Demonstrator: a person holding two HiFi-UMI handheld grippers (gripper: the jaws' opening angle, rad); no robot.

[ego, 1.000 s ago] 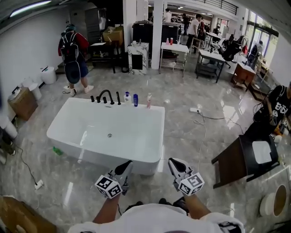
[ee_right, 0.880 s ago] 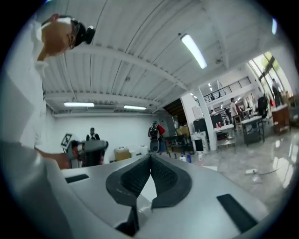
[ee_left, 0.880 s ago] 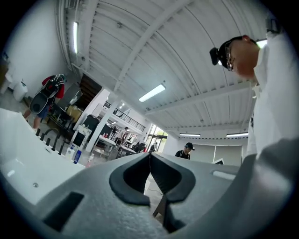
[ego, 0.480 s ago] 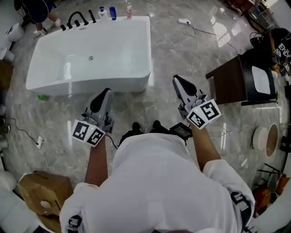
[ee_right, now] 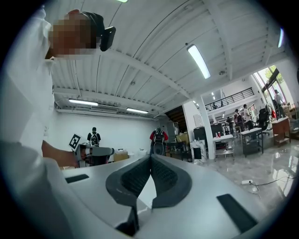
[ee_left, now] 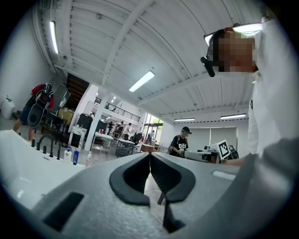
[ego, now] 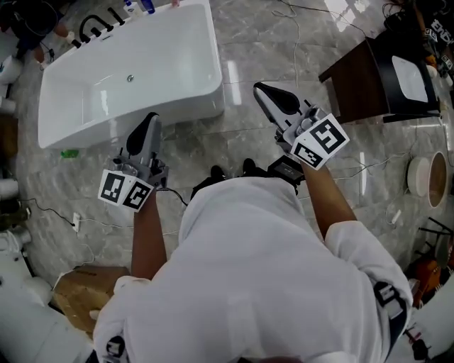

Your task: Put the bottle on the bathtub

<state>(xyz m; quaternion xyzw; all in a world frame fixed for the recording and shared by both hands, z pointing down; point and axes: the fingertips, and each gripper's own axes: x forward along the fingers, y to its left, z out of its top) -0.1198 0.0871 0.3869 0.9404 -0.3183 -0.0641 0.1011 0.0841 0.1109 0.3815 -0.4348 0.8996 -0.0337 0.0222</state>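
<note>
Grippers, both inspected: closed and empty. The left gripper [ego: 150, 119] is held level above the grey marble floor [ego: 241, 142], pointing toward 12 o'clock at the near wall of the white bathtub [ego: 163, 64] without touching it. In the left gripper view its jaws meet tip to tip with nothing between them. The right gripper [ego: 261, 88] is also level, angled toward 11 o'clock over bare floor just off the tub's right-hand corner. The right gripper view shows its jaws pressed together likewise, holding nothing. In the head view the bathtub lies at 11 o'clock from the person, its long side slanting across the frame. The blue bottle [ego: 147, 6] is cut off by the frame's top edge at 12 o'clock, at the tub's far end, beside the black tap fittings [ego: 92, 27]. In the left gripper view, at 8 o'clock, a white bottle [ee_left: 68, 154], the blue one and a pink bottle [ee_left: 88, 158] stand upright in a row on that far rim, right of the taps and well apart from both grippers. A dark wooden table [ego: 358, 81] stands at 2 o'clock, and a cardboard box [ego: 74, 301] sits at 8 o'clock.
</note>
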